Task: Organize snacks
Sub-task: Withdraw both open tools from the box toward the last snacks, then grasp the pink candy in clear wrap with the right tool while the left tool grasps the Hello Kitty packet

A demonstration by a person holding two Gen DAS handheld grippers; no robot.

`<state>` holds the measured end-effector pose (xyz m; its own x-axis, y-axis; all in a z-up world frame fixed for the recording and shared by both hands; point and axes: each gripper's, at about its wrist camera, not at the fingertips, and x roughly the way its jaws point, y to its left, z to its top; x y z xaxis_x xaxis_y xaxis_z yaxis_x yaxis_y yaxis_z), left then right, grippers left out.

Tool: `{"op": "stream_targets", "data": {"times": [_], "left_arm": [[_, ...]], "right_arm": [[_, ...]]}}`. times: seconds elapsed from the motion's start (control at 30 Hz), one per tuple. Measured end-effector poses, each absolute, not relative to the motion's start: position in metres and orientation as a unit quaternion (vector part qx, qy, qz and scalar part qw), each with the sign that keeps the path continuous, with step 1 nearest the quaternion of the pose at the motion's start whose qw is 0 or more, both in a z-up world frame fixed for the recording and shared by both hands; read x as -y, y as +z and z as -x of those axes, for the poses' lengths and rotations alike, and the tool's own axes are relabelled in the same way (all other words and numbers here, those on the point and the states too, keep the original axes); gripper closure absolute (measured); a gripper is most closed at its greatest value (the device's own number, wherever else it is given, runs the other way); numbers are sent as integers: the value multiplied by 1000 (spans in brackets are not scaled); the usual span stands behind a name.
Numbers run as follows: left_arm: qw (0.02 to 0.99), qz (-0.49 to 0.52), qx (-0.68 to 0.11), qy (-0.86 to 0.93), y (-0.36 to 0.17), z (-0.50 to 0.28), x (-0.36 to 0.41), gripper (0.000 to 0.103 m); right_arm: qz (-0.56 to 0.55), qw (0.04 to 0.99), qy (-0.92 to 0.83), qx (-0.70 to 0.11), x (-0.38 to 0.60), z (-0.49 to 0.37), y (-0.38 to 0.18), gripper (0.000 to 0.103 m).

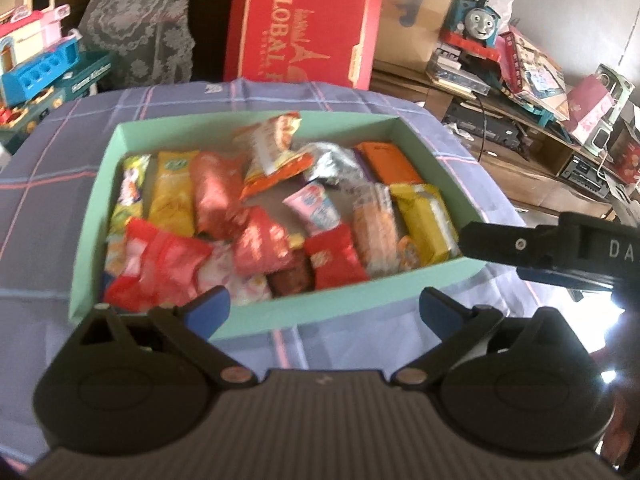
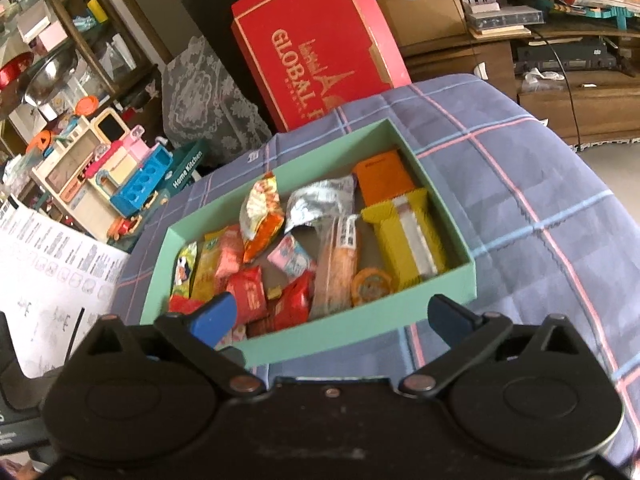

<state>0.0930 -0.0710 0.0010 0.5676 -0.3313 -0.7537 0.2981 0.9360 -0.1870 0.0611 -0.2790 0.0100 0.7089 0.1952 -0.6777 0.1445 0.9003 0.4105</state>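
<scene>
Both tools hang with jaws spread wide and nothing between them: the left gripper (image 1: 325, 305) and right gripper (image 2: 332, 314) hover just short of the green box (image 1: 256, 320) of snack packets (image 1: 256, 216) on the plaid cloth (image 2: 520, 184). Motion blur smears the packet labels.

A matt green cardboard box (image 1: 172, 322) is seen on a woven checked cloth (image 2: 520, 184). Glossy, crinkled plastic and foil snack wrappers (image 1: 256, 200) are held in it. The fingertips (image 1: 210, 304) are covered in smooth blue plastic on matt black arms. A glossy red carton (image 2: 316, 52) is seen behind
</scene>
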Motion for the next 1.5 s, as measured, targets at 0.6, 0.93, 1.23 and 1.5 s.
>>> {"op": "stream_targets", "data": {"times": [0.6, 0.93, 1.23, 1.5], "left_arm": [[875, 61, -471, -90, -31, -60, -24, 0], [872, 97, -479, -32, -49, -59, -76, 0], [866, 132, -482, 2, -59, -65, -112, 0], [865, 141, -481, 2, -62, -73, -116, 0]], "right_arm": [[-178, 877, 71, -441, 210, -53, -7, 0], [-142, 871, 93, -461, 173, -53, -18, 0], [-72, 864, 126, -483, 112, -57, -36, 22], [-34, 859, 154, -488, 77, -65, -48, 49]]}}
